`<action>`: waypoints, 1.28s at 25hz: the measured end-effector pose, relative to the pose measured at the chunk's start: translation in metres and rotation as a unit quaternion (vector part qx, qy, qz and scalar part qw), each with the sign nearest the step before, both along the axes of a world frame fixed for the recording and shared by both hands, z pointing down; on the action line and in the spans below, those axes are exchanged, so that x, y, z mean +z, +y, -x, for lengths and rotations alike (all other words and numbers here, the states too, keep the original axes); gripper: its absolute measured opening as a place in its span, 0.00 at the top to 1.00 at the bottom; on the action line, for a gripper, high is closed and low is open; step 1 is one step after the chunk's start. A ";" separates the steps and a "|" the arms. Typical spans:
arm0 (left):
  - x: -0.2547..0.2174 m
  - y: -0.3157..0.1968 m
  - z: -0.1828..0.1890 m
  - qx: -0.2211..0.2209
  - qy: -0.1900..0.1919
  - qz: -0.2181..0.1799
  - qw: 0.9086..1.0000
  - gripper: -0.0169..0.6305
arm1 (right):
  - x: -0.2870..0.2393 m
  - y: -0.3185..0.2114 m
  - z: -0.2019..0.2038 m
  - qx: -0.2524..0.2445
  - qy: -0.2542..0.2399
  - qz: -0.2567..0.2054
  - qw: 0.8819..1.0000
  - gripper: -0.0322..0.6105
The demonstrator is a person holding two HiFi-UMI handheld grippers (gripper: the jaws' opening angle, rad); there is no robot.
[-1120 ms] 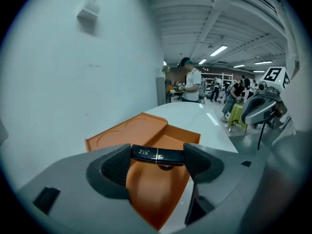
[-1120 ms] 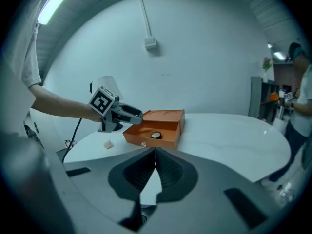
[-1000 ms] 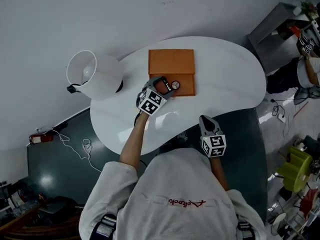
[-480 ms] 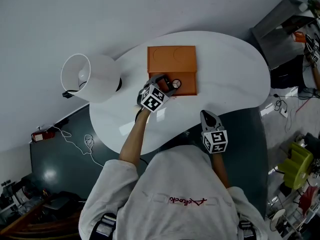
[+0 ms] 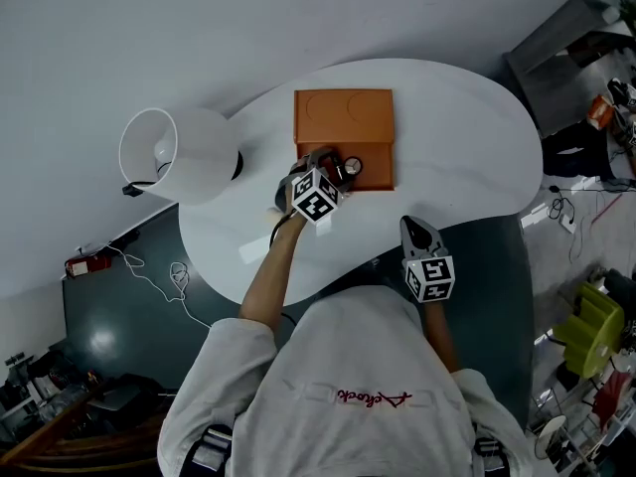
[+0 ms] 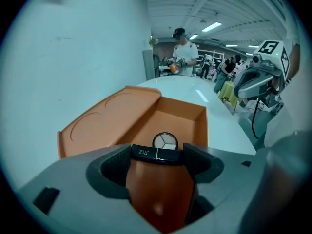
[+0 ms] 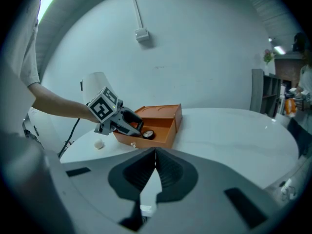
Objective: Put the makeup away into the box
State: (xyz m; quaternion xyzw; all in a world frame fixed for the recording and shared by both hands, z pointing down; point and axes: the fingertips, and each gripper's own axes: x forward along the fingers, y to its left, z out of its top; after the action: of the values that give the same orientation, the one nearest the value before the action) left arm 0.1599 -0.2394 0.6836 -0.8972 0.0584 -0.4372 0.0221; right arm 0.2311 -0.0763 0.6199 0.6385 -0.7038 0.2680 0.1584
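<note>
Left claw (image 5: pixel 327 163) clamped on black makeup case (image 6: pixel 156 154), long axis crosswise, box (image 5: pixel 379 173) floor just ahead at 12 o'clock beside round compact (image 6: pixel 165 141); right claw (image 5: pixel 413 232) closed, empty, farther off.

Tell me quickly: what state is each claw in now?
Left claw: closed on a small black rectangular makeup case.
Right claw: closed, holding nothing.

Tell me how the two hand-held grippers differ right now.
The left hand-held gripper is shut on a black makeup case; the right hand-held gripper is shut on nothing. The left one reaches over the orange box; the right one is at the near edge of the table. Both carry a marker cube.
</note>
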 end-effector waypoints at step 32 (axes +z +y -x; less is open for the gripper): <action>-0.021 0.000 -0.021 -0.015 0.067 0.026 0.997 0.45 | -0.002 0.013 -0.010 -0.004 0.000 -0.004 1.000 0.92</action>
State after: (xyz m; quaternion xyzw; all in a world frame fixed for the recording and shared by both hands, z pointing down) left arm 0.1807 -0.2399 0.6624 -0.9240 0.0613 -0.3774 -0.0120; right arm 0.2409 -0.0633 0.6181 0.6364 -0.7073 0.2646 0.1571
